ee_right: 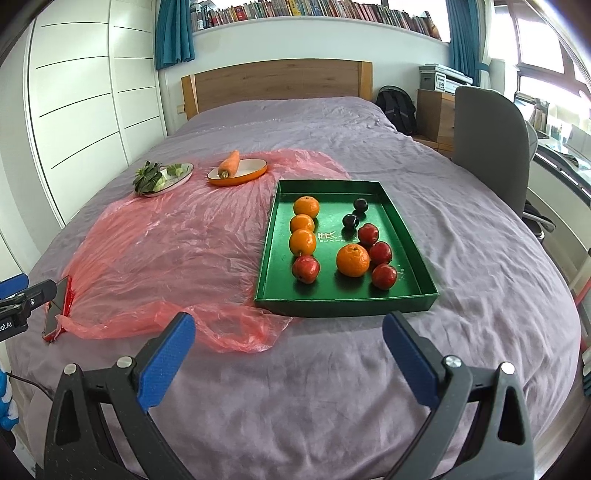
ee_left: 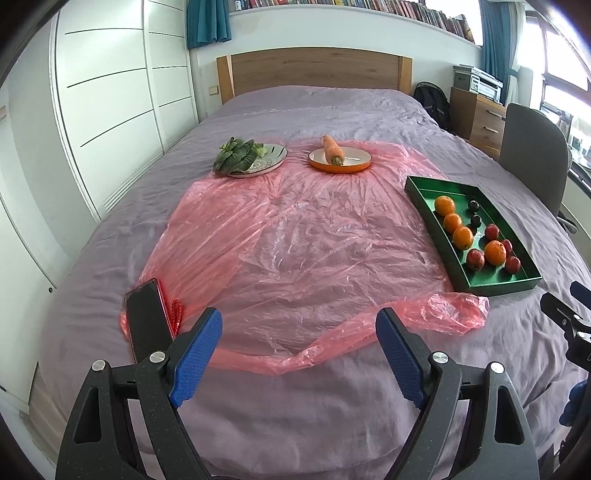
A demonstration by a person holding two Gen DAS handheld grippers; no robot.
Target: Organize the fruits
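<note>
Hovering over the mauve bedspread (ee_right: 369, 387), both grippers, left (ee_left: 299, 354) and right (ee_right: 288, 354), gaped empty; oranges (ee_right: 352, 260) and red apples (ee_right: 306, 268) sat in the green rectangular tray (ee_right: 343, 303).

You face a bed (ee_right: 332, 369) in mauve sheets, oak headboard (ee_right: 275, 83), white wardrobe (ee_left: 110, 92) left, bookshelf (ee_right: 314, 9) above, teal curtains (ee_right: 173, 33), daylit window (ee_right: 546, 55) right

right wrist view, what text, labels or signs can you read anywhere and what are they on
"ot.AI": end of a cut-off white marking on the left gripper body at the picture's left edge.
Pale printed characters with a line of small letters beneath, on the green tray floor: too small and blurred to read.
Spines of the books on the shelf above the bed: too small to read.
Nothing else legible.
</note>
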